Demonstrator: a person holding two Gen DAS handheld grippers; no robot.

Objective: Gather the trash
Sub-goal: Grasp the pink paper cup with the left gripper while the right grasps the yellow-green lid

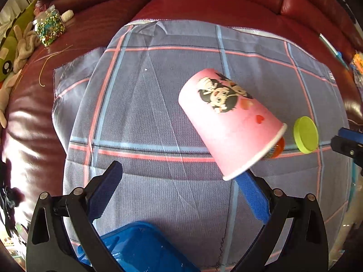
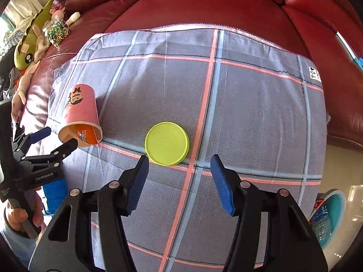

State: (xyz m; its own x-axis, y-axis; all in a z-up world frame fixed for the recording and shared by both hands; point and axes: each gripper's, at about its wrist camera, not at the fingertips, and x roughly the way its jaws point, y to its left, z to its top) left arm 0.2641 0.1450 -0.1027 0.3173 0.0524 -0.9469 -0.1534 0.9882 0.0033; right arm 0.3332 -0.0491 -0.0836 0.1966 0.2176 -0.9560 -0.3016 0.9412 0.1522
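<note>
Pick-up step: right gripper [image 2: 179, 162] spread and empty just short of the green lid [image 2: 167, 143] lying flat on the plaid cloth [image 2: 249, 104]; next it probably must straddle the lid and close, while the left gripper [image 1: 181, 174], also spread, nears the tipped pink cup [image 1: 229, 117].

The left gripper [image 1: 181, 174] fills the bottom of the left wrist view, its black arms angled up and inward and its blue pads [image 1: 106, 188] spread wide apart. In the right wrist view it shows again at the left edge, and below it, at lower left, a person's hand [image 2: 20, 219] is wrapped round its handle. The right gripper [image 2: 179, 161] rises from the bottom of that view, jaws parted with nothing between its blue pads [image 2: 221, 181].
</note>
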